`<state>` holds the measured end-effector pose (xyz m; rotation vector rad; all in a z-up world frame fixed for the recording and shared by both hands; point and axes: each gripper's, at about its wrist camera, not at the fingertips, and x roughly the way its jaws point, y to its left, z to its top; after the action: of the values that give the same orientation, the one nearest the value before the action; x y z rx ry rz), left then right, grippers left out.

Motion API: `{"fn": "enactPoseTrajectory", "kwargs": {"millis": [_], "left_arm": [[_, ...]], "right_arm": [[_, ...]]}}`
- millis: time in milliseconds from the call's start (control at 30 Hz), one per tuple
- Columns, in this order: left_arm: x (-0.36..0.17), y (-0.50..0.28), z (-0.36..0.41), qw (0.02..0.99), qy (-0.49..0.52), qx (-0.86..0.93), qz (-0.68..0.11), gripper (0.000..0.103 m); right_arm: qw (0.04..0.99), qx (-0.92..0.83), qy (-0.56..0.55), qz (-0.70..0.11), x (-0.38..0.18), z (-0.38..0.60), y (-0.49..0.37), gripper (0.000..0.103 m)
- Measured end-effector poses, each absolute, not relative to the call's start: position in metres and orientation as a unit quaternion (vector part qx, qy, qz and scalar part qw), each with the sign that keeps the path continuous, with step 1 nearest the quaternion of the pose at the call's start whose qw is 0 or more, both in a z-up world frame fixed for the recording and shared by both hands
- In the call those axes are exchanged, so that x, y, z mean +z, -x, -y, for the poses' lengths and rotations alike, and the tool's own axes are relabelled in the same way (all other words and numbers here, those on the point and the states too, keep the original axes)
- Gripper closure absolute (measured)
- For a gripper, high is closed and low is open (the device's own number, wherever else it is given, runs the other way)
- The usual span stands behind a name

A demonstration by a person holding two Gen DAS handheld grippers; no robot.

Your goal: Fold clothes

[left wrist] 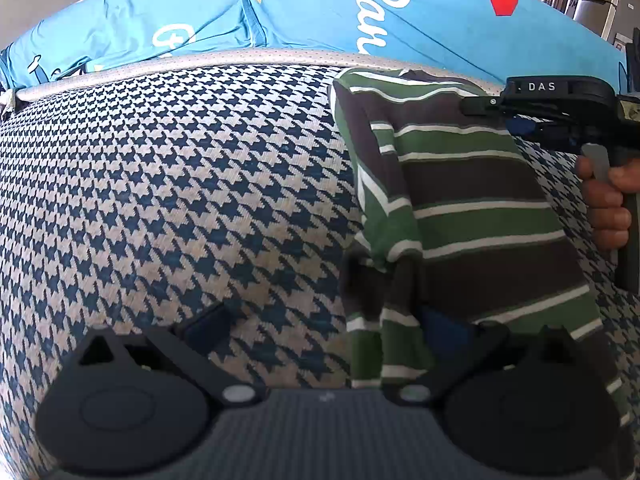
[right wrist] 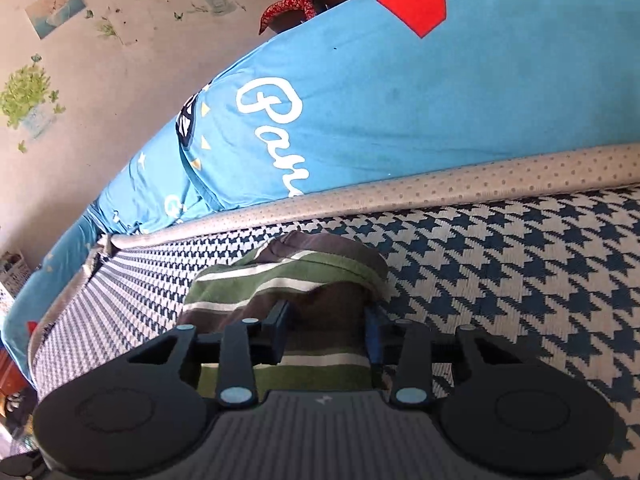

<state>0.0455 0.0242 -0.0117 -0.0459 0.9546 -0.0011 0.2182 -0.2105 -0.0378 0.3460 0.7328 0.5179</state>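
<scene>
Striped shirt (left wrist: 472, 216) lies partly folded on the houndstooth cover (left wrist: 180, 184), toward 3 o'clock in my left view. My right gripper (right wrist: 326, 330) has its fingers either side of a bunched fold at the shirt's end; whether the pads actually press it, I cannot tell. My left gripper (left wrist: 320, 328) stands open, one finger (left wrist: 444, 332) over the shirt's near edge, the other on bare cover. Risk: a shallow pinch catches only the top layer, so lifting drags the fold apart.

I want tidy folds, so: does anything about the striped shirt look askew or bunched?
Yes. The striped shirt lies folded in a narrow strip on the houndstooth cover, but its left edge is rumpled and its near end bunches unevenly.
</scene>
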Motion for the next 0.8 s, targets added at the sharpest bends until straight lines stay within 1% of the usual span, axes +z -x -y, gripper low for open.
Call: {"fn": "enactPoseTrajectory", "kwargs": {"millis": [133,200,233,267,533,667,800], "left_arm": [[-0.012,-0.047,-0.022,0.889,0.018,-0.001,-0.458,0.0],[-0.012,-0.047,-0.022,0.89,0.016,0.0,-0.457,0.0],[-0.012,-0.047,-0.021,0.89,0.016,0.0,-0.456,0.0],[-0.012,-0.048,-0.021,0.89,0.015,0.0,-0.456,0.0],[-0.006,-0.051,-0.018,0.893,0.026,-0.009,-0.449,0.0],[-0.001,-0.051,-0.015,0.899,0.036,-0.031,-0.436,0.0],[0.004,-0.046,-0.007,0.908,0.016,-0.042,-0.418,0.0]], "right_arm": [[0.892,0.244,-0.16,-0.344,-0.039,0.205,-0.219,0.064],[0.896,0.238,-0.15,-0.343,-0.038,0.2,-0.219,0.079],[0.898,0.238,-0.146,-0.342,-0.037,0.199,-0.218,0.084],[0.898,0.238,-0.143,-0.34,-0.037,0.197,-0.218,0.086],[0.918,0.201,-0.142,-0.31,-0.015,0.204,-0.204,0.089],[0.936,0.147,-0.155,-0.28,0.004,0.229,-0.193,0.09],[0.949,0.06,-0.18,-0.253,0.019,0.274,-0.183,0.09]]}}
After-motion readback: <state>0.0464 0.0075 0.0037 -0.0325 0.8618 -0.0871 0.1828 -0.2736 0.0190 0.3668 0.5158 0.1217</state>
